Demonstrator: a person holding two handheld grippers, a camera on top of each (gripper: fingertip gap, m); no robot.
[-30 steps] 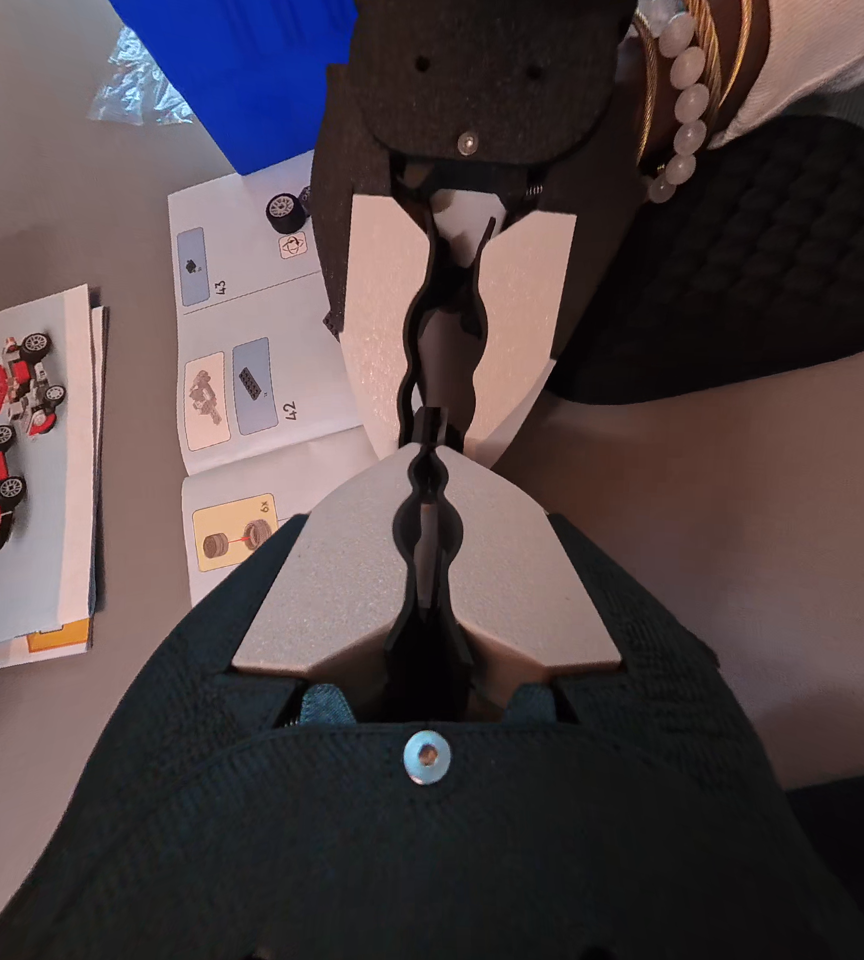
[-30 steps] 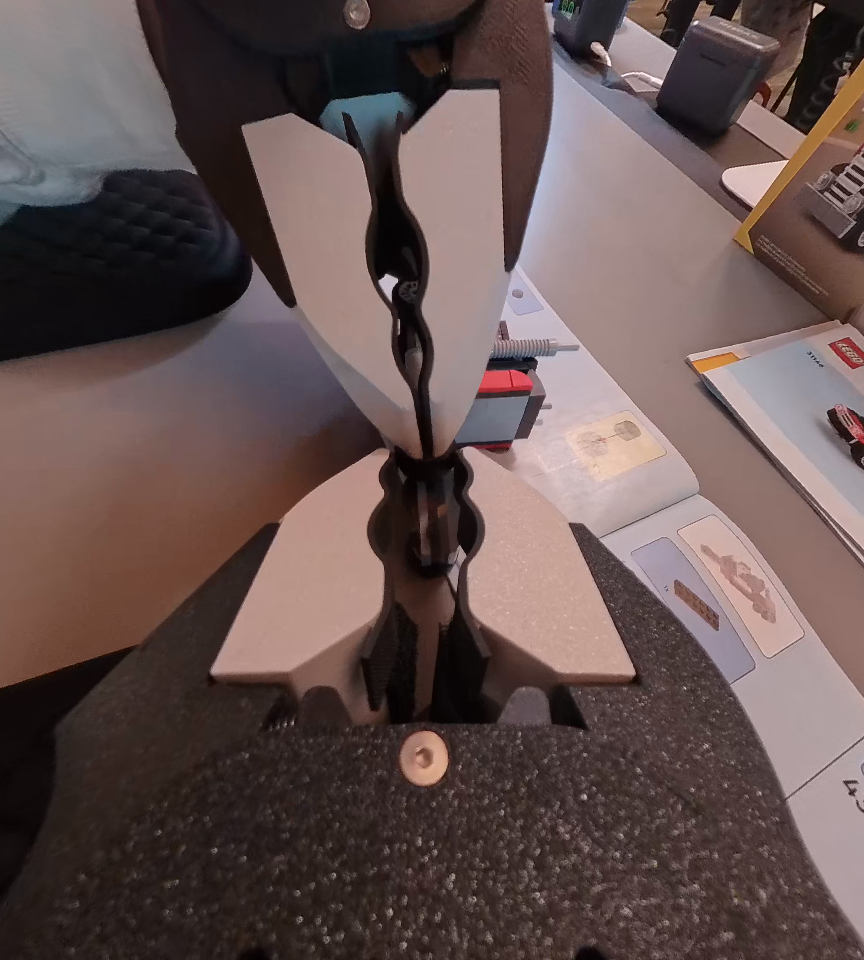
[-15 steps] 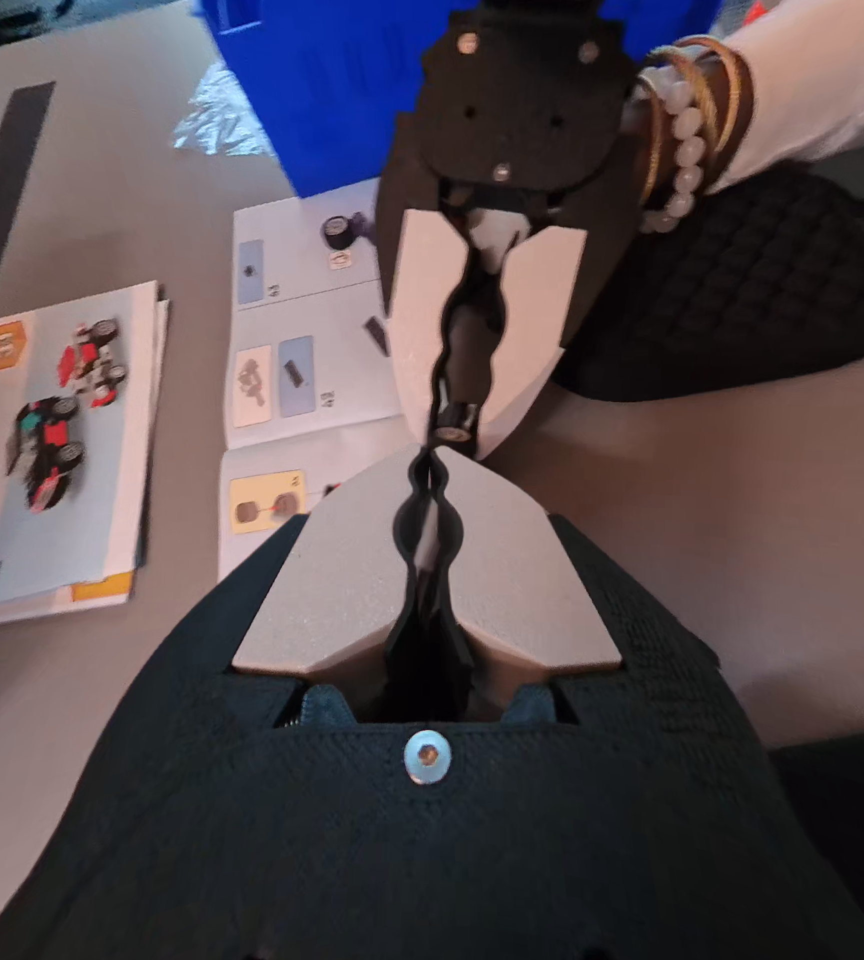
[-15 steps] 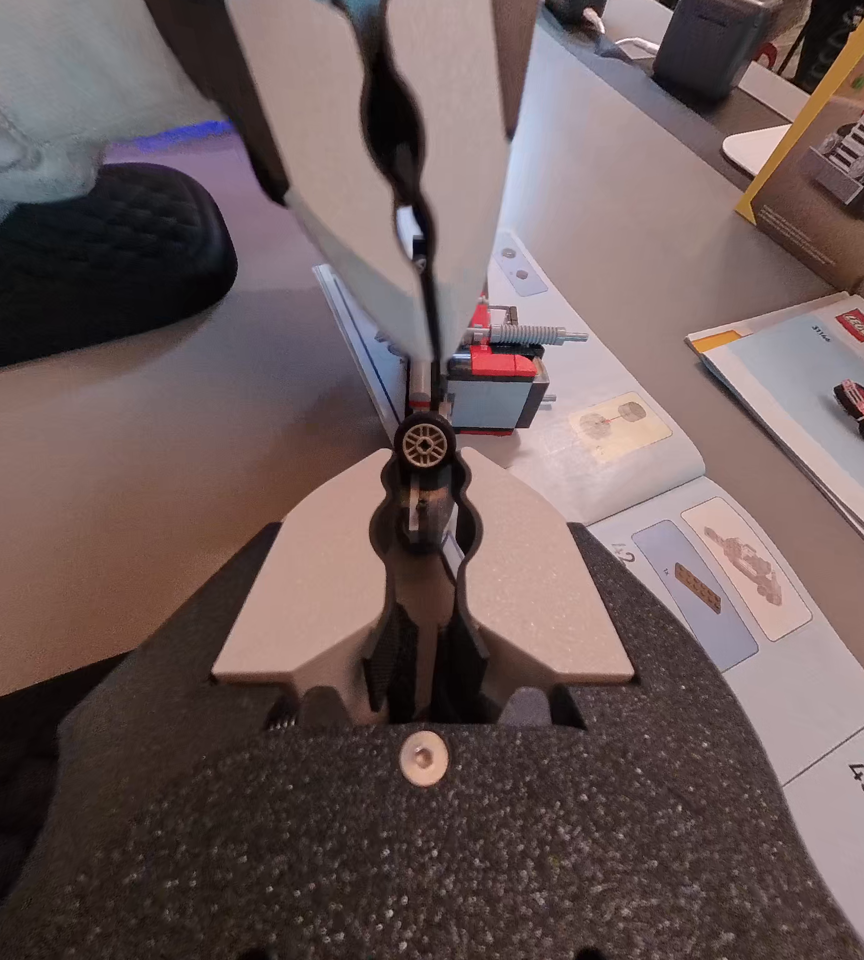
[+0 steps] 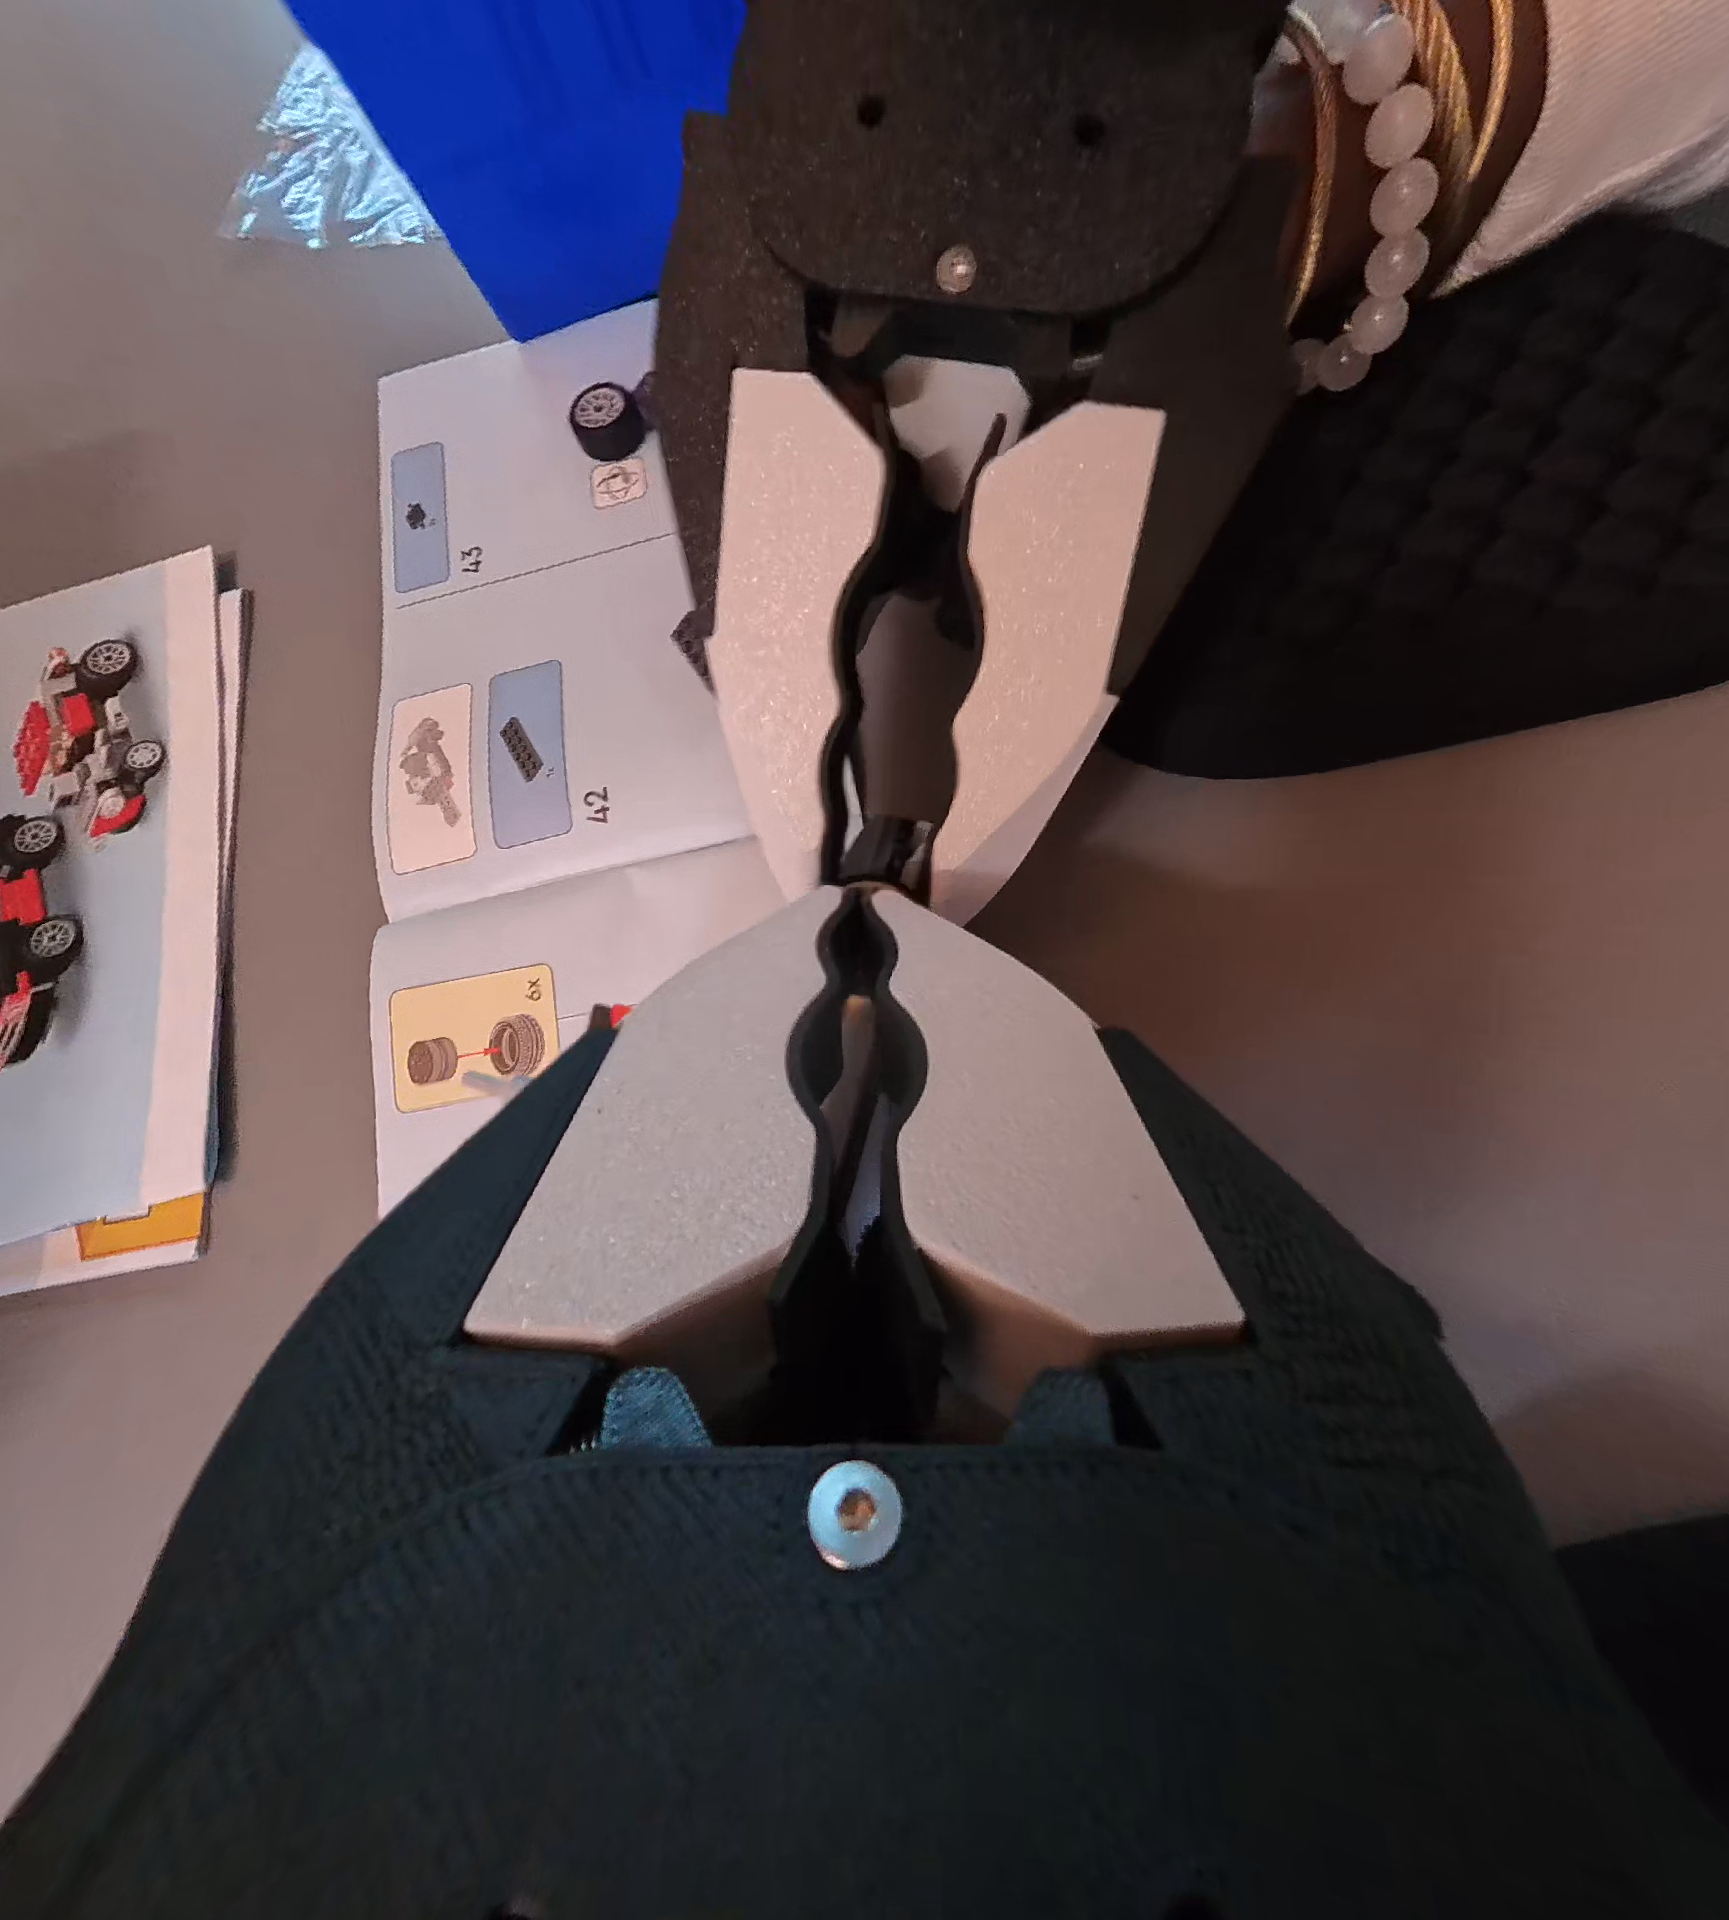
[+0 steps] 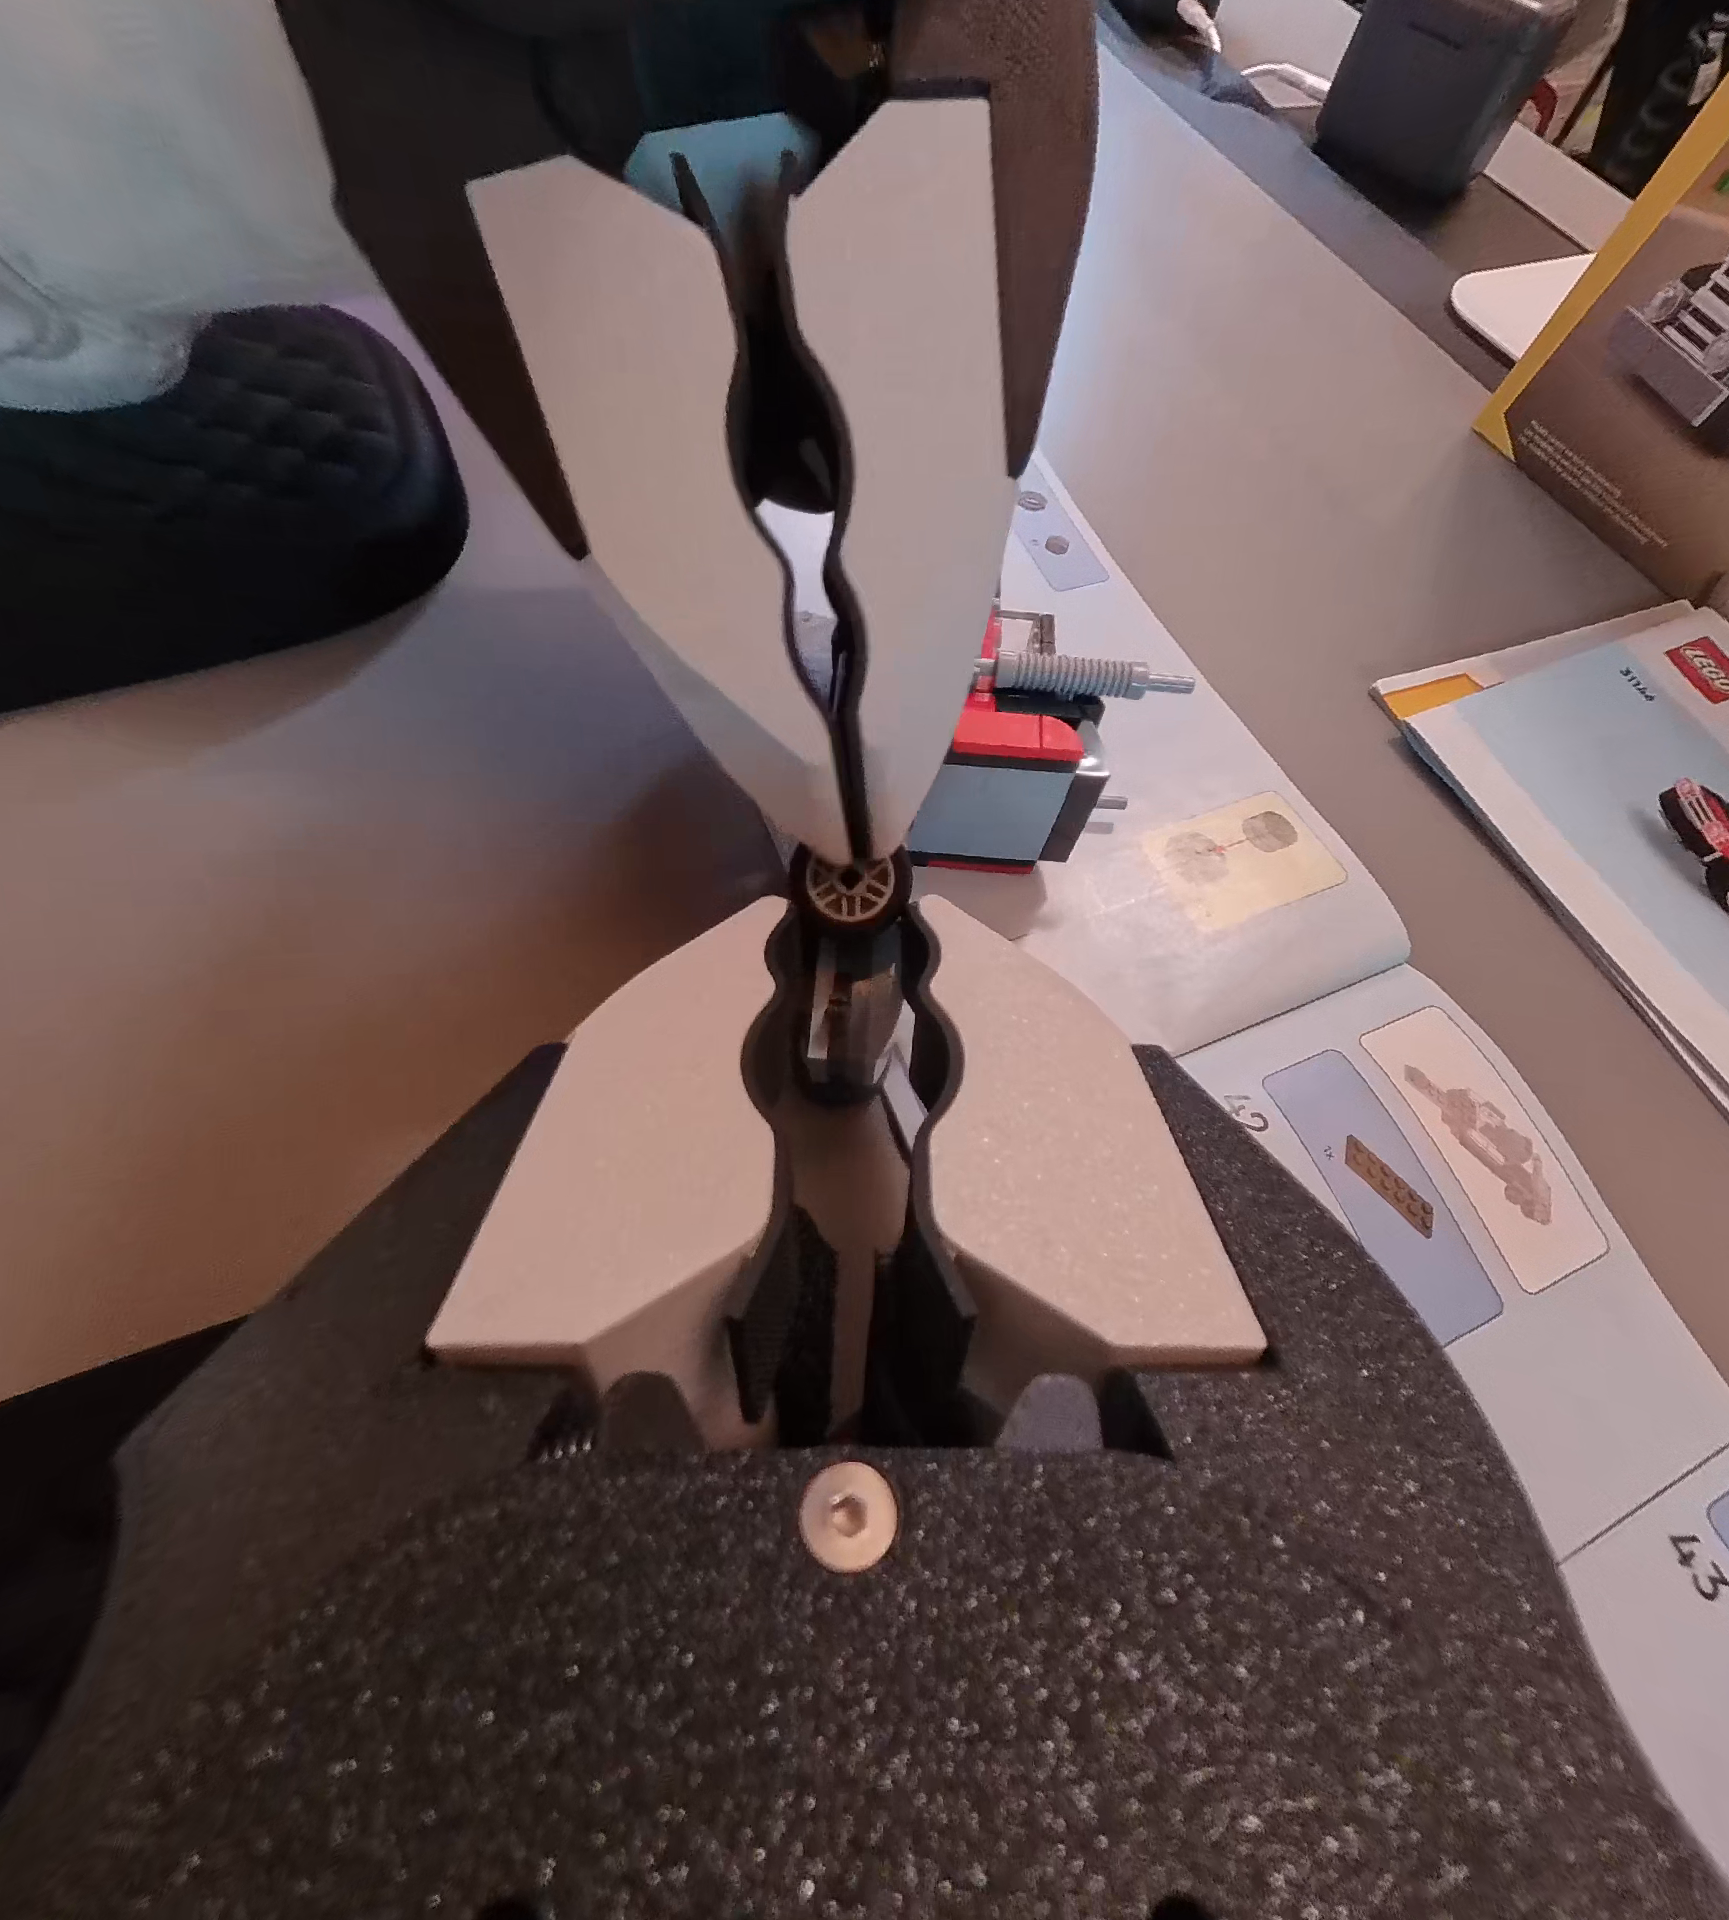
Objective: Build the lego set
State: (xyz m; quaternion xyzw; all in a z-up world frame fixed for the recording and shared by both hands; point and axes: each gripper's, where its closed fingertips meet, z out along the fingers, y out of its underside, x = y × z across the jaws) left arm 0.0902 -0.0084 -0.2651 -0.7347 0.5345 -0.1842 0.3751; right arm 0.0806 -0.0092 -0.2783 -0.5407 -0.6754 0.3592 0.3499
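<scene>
My right gripper (image 6: 847, 914) is shut on a small wheel (image 6: 847, 883) with a grey rim and black tyre. A grey piece (image 6: 839, 1023) sits behind it between the fingers. My left gripper (image 5: 855, 909) is shut and meets the right one tip to tip. In the right wrist view the left gripper (image 6: 852, 847) comes down from above and its tips touch the wheel's top. In the left wrist view the wheel (image 5: 886, 847) shows as a dark piece at the right gripper's (image 5: 881, 868) tips. A partly built red, blue and grey truck model (image 6: 1005, 800) lies behind on the open booklet (image 6: 1255, 935).
A loose wheel (image 5: 605, 421) and a small black plate (image 5: 694, 644) lie on the open booklet (image 5: 527, 582). A second booklet (image 5: 60, 883) lies to its left. A blue bin (image 5: 548, 135), a plastic bag (image 5: 320, 177), a black quilted cushion (image 5: 1462, 520) and the set's box (image 6: 1670, 260) surround the work spot. Only a small space, under 4 cm, lies between the two pairs of fingers.
Half a second ago the left gripper was raised a little off the wheel. Now both grippers have closed in again, tips meeting at the wheel. Both stay shut.
</scene>
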